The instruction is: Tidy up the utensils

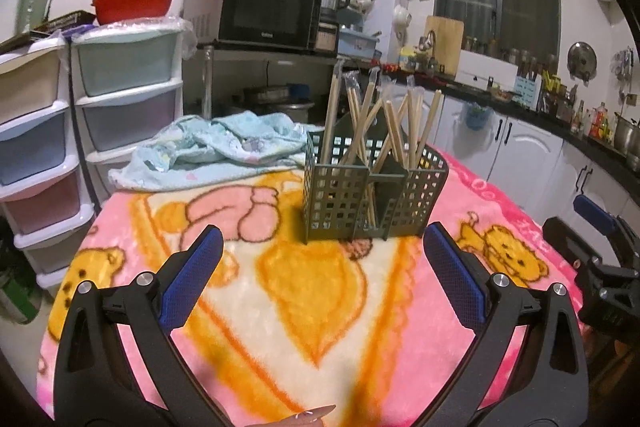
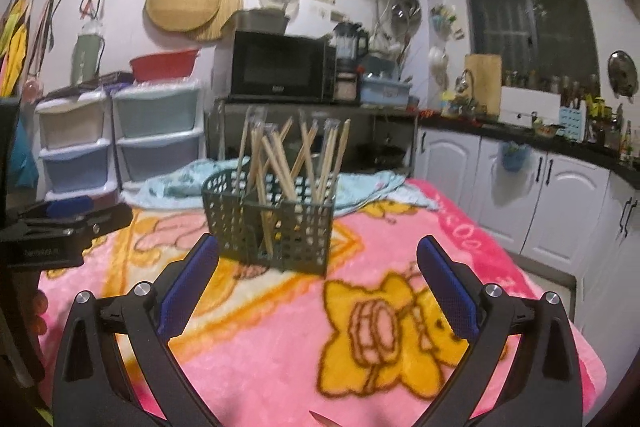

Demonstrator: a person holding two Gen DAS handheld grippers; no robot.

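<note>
A dark green perforated utensil holder (image 1: 372, 199) stands on the pink cartoon blanket (image 1: 280, 307). Several wooden chopsticks (image 1: 384, 123), some in clear sleeves, stand in its compartments. My left gripper (image 1: 320, 247) is open and empty, just short of the holder. In the right wrist view the holder (image 2: 276, 227) with the chopsticks (image 2: 296, 155) stands ahead of my right gripper (image 2: 318, 259), which is open and empty. The right gripper also shows at the right edge of the left wrist view (image 1: 600, 239), and the left gripper at the left edge of the right wrist view (image 2: 60, 223).
A crumpled light blue cloth (image 1: 212, 151) lies behind the holder. Plastic drawer units (image 1: 124, 95) stand at the left, a microwave (image 1: 268, 7) on a metal rack behind. White cabinets (image 2: 520, 195) and a dark counter run along the right.
</note>
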